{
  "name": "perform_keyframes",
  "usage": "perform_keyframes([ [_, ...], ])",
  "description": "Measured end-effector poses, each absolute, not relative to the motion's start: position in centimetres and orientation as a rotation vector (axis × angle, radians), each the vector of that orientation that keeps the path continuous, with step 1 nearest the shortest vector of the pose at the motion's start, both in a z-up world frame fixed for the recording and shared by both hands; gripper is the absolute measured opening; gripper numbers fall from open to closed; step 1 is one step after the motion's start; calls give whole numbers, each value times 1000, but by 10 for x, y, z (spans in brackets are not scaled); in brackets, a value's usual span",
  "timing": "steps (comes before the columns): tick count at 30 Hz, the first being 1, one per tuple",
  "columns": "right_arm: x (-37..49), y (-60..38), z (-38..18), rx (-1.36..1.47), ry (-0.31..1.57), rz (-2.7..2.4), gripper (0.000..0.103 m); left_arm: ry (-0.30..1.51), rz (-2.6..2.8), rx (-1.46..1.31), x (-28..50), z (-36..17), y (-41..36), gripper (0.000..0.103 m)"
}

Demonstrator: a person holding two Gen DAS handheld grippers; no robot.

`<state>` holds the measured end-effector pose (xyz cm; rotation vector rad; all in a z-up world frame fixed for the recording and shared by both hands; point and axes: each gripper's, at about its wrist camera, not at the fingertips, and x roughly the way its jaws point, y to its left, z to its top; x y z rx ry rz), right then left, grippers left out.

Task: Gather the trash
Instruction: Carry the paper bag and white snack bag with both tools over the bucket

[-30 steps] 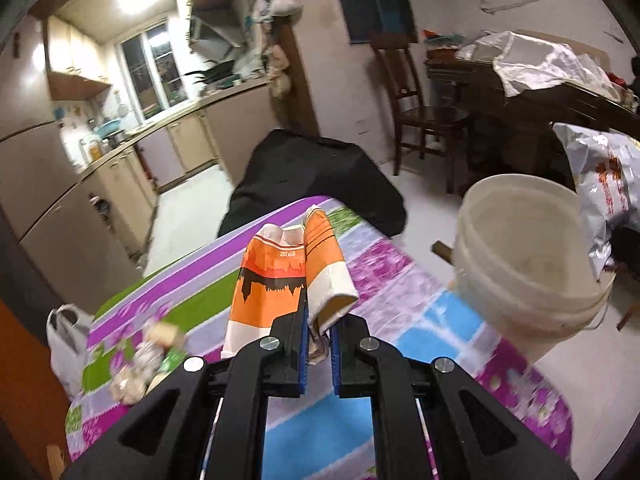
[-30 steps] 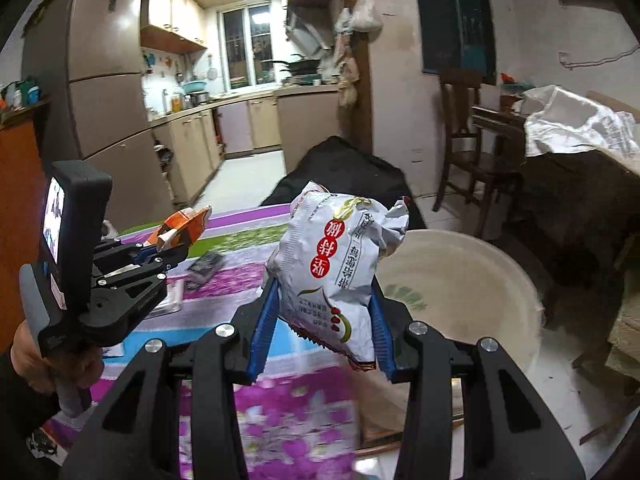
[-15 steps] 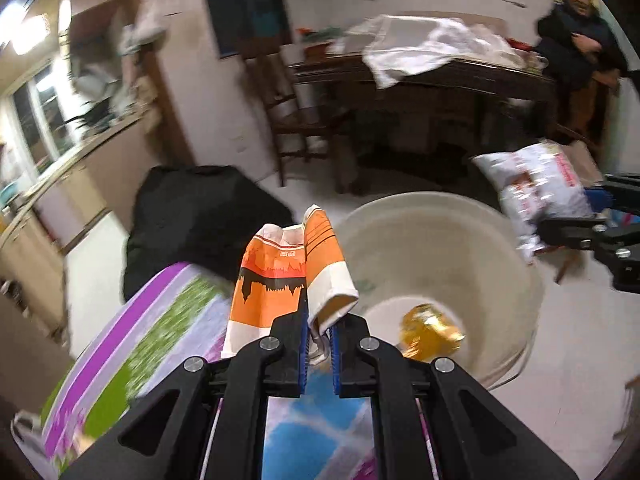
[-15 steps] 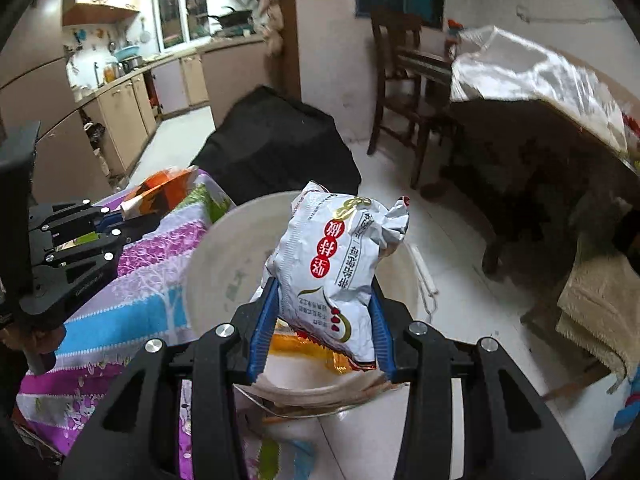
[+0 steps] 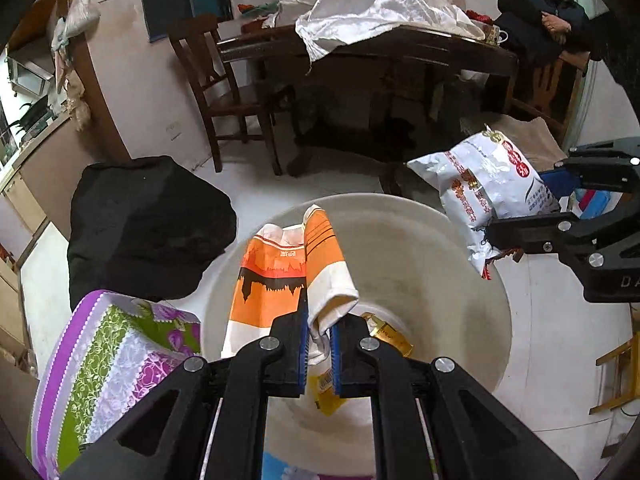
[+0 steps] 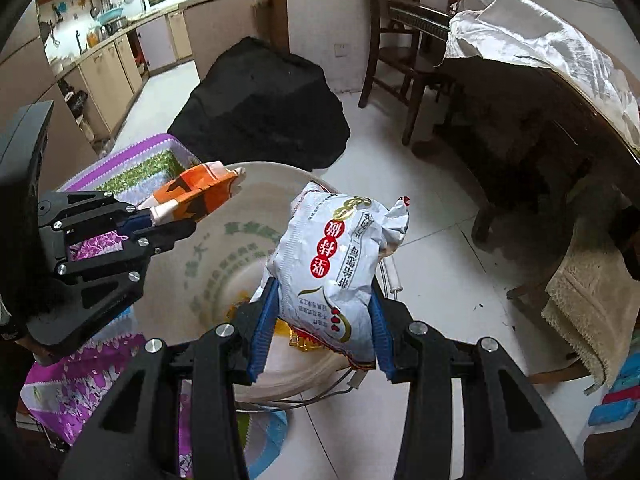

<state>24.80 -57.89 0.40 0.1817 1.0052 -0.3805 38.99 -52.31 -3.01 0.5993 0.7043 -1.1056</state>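
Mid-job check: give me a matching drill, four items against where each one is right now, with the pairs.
Items:
1. orange-and-white paper wrapper
2. white crinkled snack bag
3. gold foil wrapper
4. white cloth

Places:
A. lying inside the cream plastic bucket
B. clamped in the right gripper
C. draped over the dark wooden table
D. clamped in the left gripper

Pairs: 1-D, 2-B, 3-A, 4-C
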Motion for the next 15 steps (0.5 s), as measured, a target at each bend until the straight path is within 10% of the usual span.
perform_keyframes([
  [15,263,-579,-8,123,1076,-362,41,713,-1102,610,393,-42,-524,9],
])
